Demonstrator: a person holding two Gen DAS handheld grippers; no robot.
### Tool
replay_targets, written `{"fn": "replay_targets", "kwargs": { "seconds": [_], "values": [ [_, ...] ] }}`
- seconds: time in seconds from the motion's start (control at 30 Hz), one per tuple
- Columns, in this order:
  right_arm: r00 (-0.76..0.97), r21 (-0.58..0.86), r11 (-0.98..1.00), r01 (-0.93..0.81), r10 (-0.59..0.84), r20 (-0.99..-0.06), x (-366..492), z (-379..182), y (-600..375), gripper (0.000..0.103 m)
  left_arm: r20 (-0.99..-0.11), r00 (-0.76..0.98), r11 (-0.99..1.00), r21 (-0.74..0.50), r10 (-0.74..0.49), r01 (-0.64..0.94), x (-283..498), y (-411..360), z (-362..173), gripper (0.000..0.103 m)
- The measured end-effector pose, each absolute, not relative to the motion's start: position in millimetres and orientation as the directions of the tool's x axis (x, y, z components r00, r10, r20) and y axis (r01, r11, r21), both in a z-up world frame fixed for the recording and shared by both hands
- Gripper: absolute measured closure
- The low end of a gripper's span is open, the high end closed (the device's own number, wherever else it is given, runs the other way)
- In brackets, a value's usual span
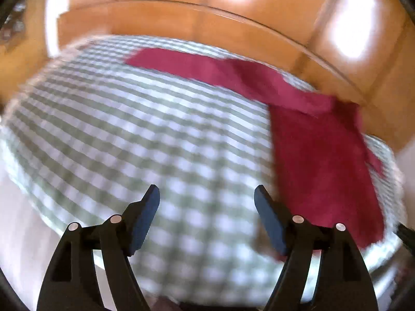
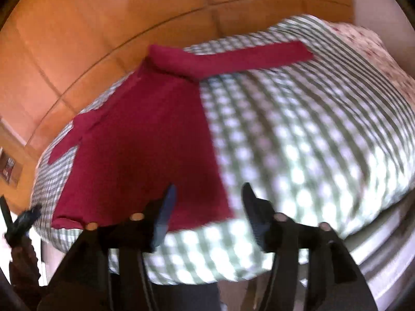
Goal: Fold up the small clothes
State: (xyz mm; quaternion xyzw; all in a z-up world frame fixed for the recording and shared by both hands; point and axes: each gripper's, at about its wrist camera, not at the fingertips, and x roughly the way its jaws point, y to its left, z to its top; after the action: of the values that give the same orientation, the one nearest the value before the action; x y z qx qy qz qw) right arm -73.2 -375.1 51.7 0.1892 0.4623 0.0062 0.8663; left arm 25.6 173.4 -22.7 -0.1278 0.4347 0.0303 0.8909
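Red garment (image 1: 319, 160) flat on green-white checked cover (image 1: 135, 129) of bed, one sleeve (image 1: 186, 63) stretched out along far edge. Left tongs (image 1: 207, 194) spread, nothing between, above cover just left of garment. Right tongs (image 2: 208, 194) spread, empty, over garment's near hem. Orange tiled floor (image 2: 77, 39) beyond bed. Both views motion-blurred.

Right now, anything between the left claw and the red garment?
Nothing but bare checked cloth. In the left wrist view the open left claw hovers over it, and the red garment lies just right of its right finger.
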Motion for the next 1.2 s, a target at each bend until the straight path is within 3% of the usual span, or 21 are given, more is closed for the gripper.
{"fn": "replay_targets", "kwargs": {
  "seconds": [0.1, 0.2, 0.3, 0.43, 0.8, 0.87, 0.9, 0.93, 1.07, 1.17, 1.2],
  "values": [
    [0.558, 0.360, 0.930, 0.074, 0.261, -0.788, -52.5, 50.7, -338.0, 0.033, -0.764, 0.642, 0.965, -0.116, 0.064, -0.235, 45.1, 201.4, -21.9, 0.029],
    [0.521, 0.377, 0.926, -0.006, 0.324, -0.789, -36.0, 43.9, -297.0, 0.031, -0.739, 0.636, 0.958, 0.045, 0.222, -0.282, 72.3, 227.5, -26.4, 0.029],
    [0.475, 0.380, 0.923, -0.062, 0.362, -0.802, -21.8, 34.1, -261.1, 0.029, -0.711, 0.636, 0.948, 0.147, 0.299, -0.281, 94.8, 242.8, -26.9, 0.029],
    [0.425, 0.383, 0.918, -0.100, 0.387, -0.818, -9.6, 22.2, -234.0, 0.028, -0.651, 0.680, 0.941, 0.246, 0.337, -0.230, 128.0, 248.2, -24.1, 0.029],
    [0.372, 0.371, 0.926, -0.071, 0.369, -0.852, 21.3, -5.1, -218.0, 0.019, -0.623, 0.696, 0.848, 0.528, 0.357, 0.037, 234.9, 206.9, -69.0, 0.030],
    [0.370, 0.374, 0.925, -0.072, 0.373, -0.851, 21.6, -6.2, -219.7, 0.017, -0.636, 0.685, 0.816, 0.568, 0.355, 0.104, 247.9, 197.9, -80.2, 0.052],
    [0.371, 0.375, 0.924, -0.071, 0.374, -0.850, 22.8, -6.6, -220.4, 0.017, -0.664, 0.670, 0.813, 0.561, 0.331, 0.154, 253.9, 193.6, -85.2, 0.081],
    [0.371, 0.376, 0.924, -0.070, 0.374, -0.850, 24.5, -7.5, -218.1, 0.016, -0.675, 0.660, 0.814, 0.557, 0.329, 0.164, 256.0, 191.8, -86.9, 0.100],
    [0.368, 0.379, 0.923, -0.072, 0.378, -0.849, 29.6, -7.8, -217.8, 0.015, -0.660, 0.690, 0.883, 0.465, 0.296, 0.066, 255.8, 200.7, -53.3, 0.100],
    [0.365, 0.390, 0.918, -0.072, 0.388, -0.846, 31.9, -8.3, -219.4, 0.015, -0.664, 0.727, 0.971, 0.240, 0.173, -0.011, 241.3, 227.8, 0.7, 0.100],
    [0.365, 0.394, 0.916, -0.073, 0.392, -0.845, 32.0, -8.7, -220.5, 0.015, -0.662, 0.743, 0.994, 0.103, 0.098, -0.039, 234.5, 246.8, 26.6, 0.100]
  ]
}}
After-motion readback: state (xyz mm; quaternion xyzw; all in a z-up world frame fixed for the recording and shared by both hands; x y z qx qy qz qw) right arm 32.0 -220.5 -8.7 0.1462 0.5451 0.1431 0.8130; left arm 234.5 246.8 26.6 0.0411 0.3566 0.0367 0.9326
